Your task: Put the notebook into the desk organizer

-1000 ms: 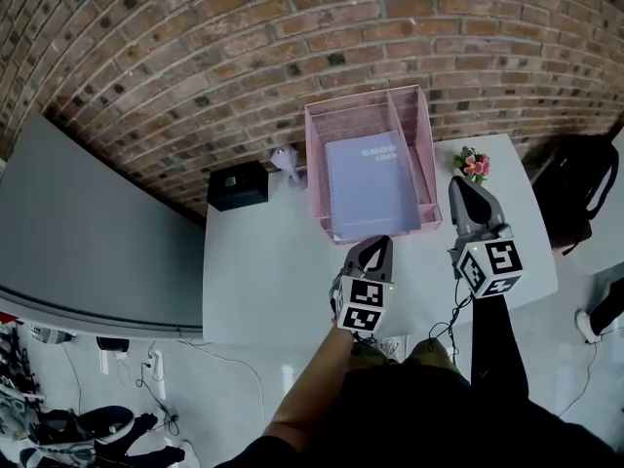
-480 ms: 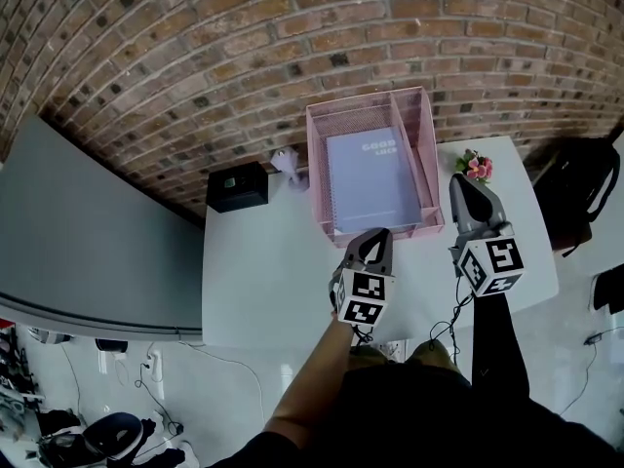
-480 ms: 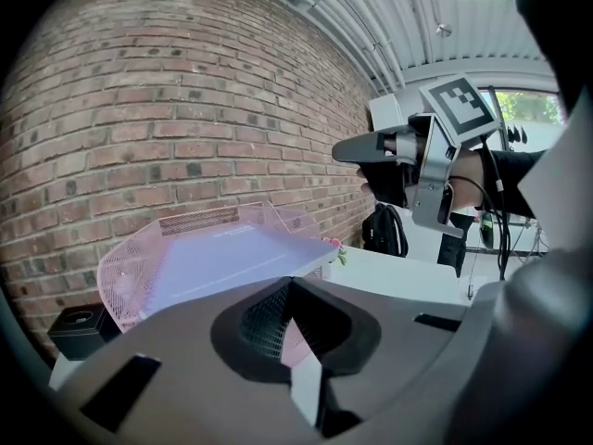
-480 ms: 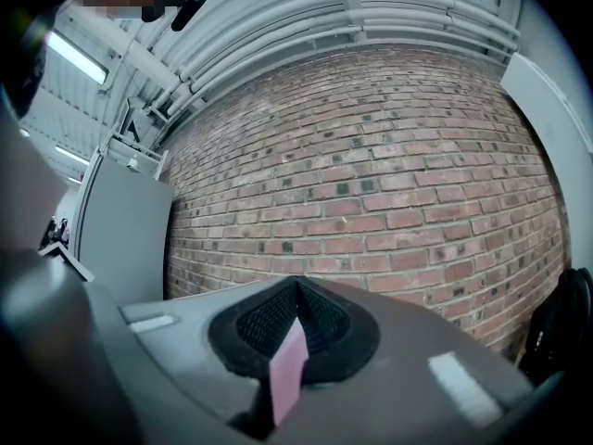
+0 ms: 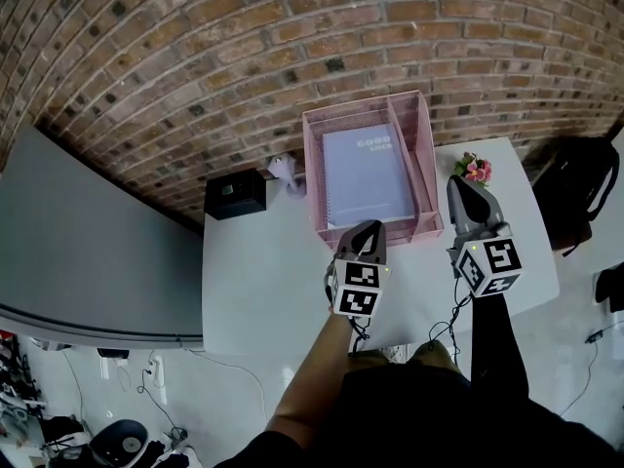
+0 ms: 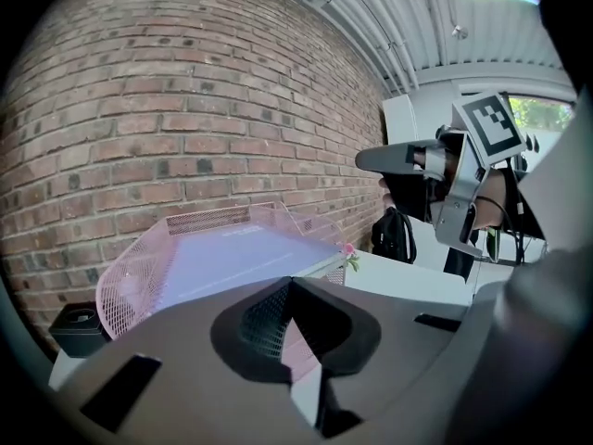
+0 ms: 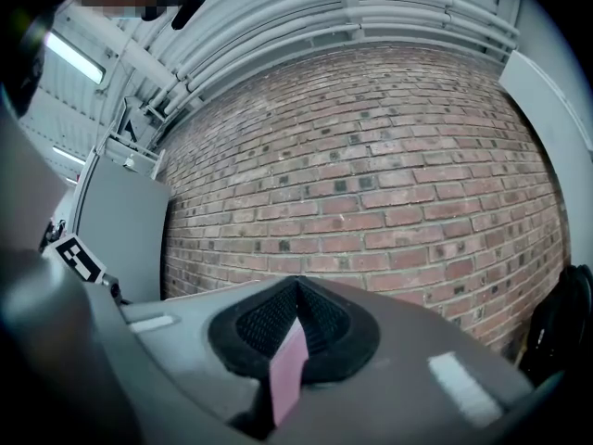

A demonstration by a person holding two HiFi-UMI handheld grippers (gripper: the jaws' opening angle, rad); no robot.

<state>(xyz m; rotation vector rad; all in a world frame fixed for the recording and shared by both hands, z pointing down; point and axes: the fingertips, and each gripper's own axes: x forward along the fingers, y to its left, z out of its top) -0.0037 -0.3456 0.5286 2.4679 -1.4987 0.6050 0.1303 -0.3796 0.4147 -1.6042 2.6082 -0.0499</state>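
A pale lilac notebook [image 5: 369,174] lies flat inside the large bay of the pink mesh desk organizer [image 5: 314,164], which stands at the back of the white table against the brick wall. My left gripper [image 5: 370,228] is shut and empty, its tip just over the organizer's front rim. The right gripper [image 5: 458,181] is also shut with nothing in it, hovering to the right of the organizer. In the left gripper view the notebook [image 6: 232,253] and the mesh wall of the organizer [image 6: 130,276] sit just beyond my closed left gripper [image 6: 290,281], and the right gripper [image 6: 371,159] hangs at the upper right.
A small pot of pink flowers [image 5: 475,167] stands right of the organizer. A black box [image 5: 235,193] and a small white object [image 5: 283,167] sit to its left. The white table [image 5: 263,271] spreads in front. A dark backpack [image 5: 575,188] leans at the far right.
My left gripper has moved a little forward, up to the organizer's front rim. The right gripper has barely moved. The notebook stays in the organizer.
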